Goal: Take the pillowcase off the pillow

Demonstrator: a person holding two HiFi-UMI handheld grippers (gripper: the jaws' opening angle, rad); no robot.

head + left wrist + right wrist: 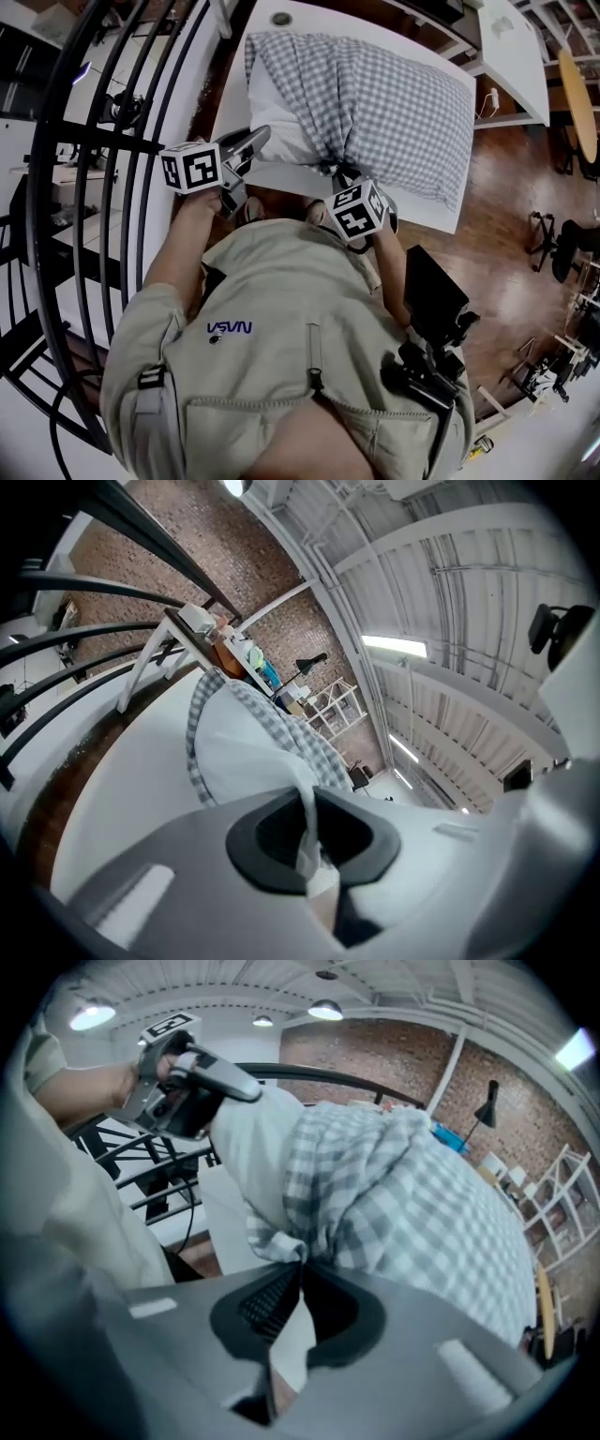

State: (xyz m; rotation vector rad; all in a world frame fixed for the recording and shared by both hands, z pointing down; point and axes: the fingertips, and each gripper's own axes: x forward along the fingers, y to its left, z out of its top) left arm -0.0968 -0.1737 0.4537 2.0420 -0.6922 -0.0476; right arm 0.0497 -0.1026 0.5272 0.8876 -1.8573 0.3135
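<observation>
The pillow lies on a white table (231, 94) in a grey-and-white checked pillowcase (394, 103). Its bare white end (277, 131) sticks out of the case's open mouth at the near left. My left gripper (249, 142) is shut on that white pillow end; in the left gripper view a fold of white fabric (305, 803) runs between the closed left gripper (307, 834). My right gripper (334, 172) is shut on the bunched hem of the pillowcase (281, 1241), pinched in the right gripper (298, 1277). The left gripper (211, 1077) shows there too, on the white pillow (248, 1147).
A black curved railing (84, 187) runs down the left side, close to my left arm. Wooden floor (506, 187) lies right of the table. A second white table (514, 47) stands at the far right. A small round fitting (281, 18) sits at the table's far edge.
</observation>
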